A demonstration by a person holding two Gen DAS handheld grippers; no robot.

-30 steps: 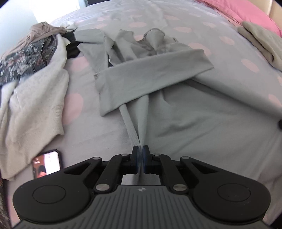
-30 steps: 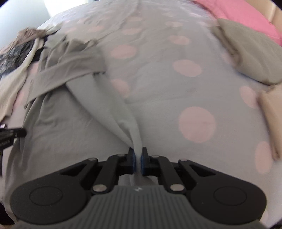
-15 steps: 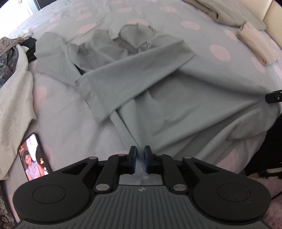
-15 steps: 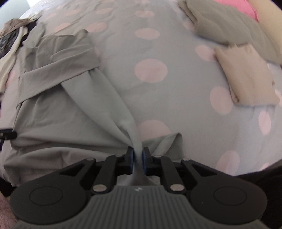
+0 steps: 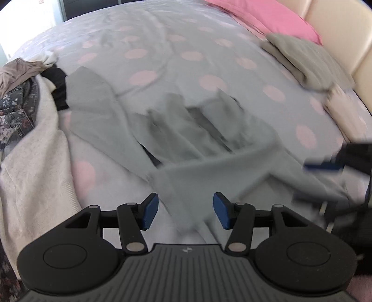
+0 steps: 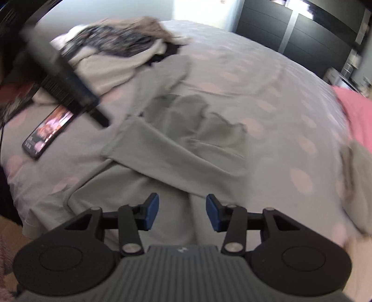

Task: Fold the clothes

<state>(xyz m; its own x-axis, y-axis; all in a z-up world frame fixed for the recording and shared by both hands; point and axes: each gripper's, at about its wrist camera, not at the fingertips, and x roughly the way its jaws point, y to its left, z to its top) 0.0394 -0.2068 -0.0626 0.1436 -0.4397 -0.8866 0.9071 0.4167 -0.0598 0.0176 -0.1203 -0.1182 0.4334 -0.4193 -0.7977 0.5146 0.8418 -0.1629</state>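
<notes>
Fingers of my left gripper (image 5: 186, 210) and right gripper (image 6: 182, 212) were spread, empty; the loosely crossed sleeve (image 6: 176, 155) of the grey shirt (image 6: 144, 192) risked sliding apart.

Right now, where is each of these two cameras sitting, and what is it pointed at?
Left wrist: rides the open left gripper, facing the pink pillow; the right gripper shows blurred.
Right wrist: rides the open right gripper, facing dark cabinets; a phone lies left.
Shared: the grey shirt on the spotted bed.
</notes>
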